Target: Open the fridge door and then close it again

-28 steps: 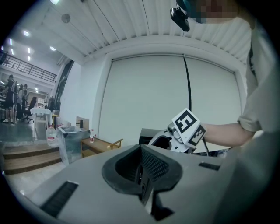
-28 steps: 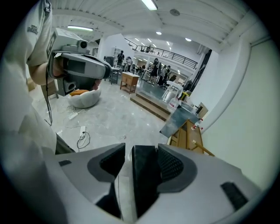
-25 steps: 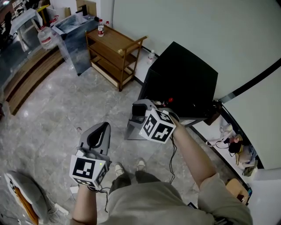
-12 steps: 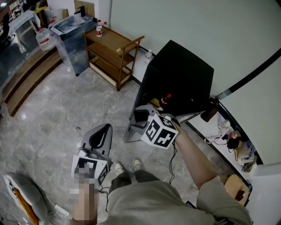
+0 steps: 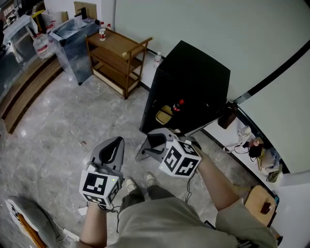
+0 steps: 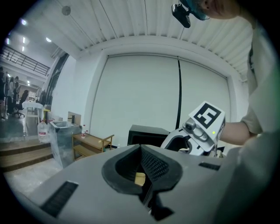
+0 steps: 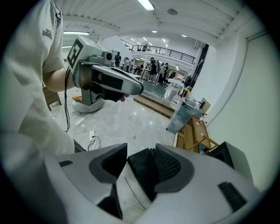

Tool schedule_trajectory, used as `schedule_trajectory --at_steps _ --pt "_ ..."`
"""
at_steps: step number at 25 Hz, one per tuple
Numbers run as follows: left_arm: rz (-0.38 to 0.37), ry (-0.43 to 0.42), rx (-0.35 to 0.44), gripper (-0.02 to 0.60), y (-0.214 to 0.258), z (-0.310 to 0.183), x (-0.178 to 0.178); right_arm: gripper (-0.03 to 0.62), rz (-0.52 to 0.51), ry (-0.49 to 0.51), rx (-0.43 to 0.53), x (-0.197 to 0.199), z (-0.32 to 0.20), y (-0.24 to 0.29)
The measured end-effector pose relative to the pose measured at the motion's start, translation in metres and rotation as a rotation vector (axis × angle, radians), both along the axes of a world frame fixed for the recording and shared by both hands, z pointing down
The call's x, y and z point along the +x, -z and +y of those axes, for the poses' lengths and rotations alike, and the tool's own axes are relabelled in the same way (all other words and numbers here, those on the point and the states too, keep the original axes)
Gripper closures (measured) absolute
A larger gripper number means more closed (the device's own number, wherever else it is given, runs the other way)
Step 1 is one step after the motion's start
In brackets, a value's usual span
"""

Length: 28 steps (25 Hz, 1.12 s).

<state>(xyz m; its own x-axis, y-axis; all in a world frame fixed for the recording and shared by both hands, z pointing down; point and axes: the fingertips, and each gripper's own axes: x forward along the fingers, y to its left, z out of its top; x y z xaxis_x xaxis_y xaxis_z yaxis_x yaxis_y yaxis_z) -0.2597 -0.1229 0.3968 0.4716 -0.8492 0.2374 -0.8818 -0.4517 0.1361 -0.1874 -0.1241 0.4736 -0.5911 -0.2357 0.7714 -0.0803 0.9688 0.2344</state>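
The head view is bright and evenly lit, with no hard shadows. The polished stone floor (image 5: 58, 121) carries a soft sheen toward 9 o'clock. The black fridge (image 5: 193, 82) reads as a dark mass with little detail. Wide-angle distortion bows the wall stripe (image 5: 276, 71) at 3 o'clock.

Both gripper views are fisheye circles with black corners. In the left gripper view, the foreground at 6 o'clock is soft. In the right gripper view, a ceiling strip light (image 7: 146, 4) glares at 12 o'clock, and the sleeve (image 7: 26, 65) at 9 o'clock is blurred.
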Motion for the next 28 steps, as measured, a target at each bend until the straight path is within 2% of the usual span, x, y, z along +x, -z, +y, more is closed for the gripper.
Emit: schedule_trajectory --at_steps 8,15,28 --pt "0.001 -0.09 -0.024 0.574 -0.009 -0.004 0.033 0.407 -0.033 0.026 -0.03 0.017 0.033 0.002" --pt "-0.01 -0.201 -0.047 0.574 -0.017 -0.004 0.071 0.407 -0.078 0.042 -0.031 0.033 0.059 0.004" --pt "-0.026 -0.345 -0.063 0.574 -0.026 0.008 0.115 0.405 -0.116 0.02 -0.038 0.059 0.086 0.004"
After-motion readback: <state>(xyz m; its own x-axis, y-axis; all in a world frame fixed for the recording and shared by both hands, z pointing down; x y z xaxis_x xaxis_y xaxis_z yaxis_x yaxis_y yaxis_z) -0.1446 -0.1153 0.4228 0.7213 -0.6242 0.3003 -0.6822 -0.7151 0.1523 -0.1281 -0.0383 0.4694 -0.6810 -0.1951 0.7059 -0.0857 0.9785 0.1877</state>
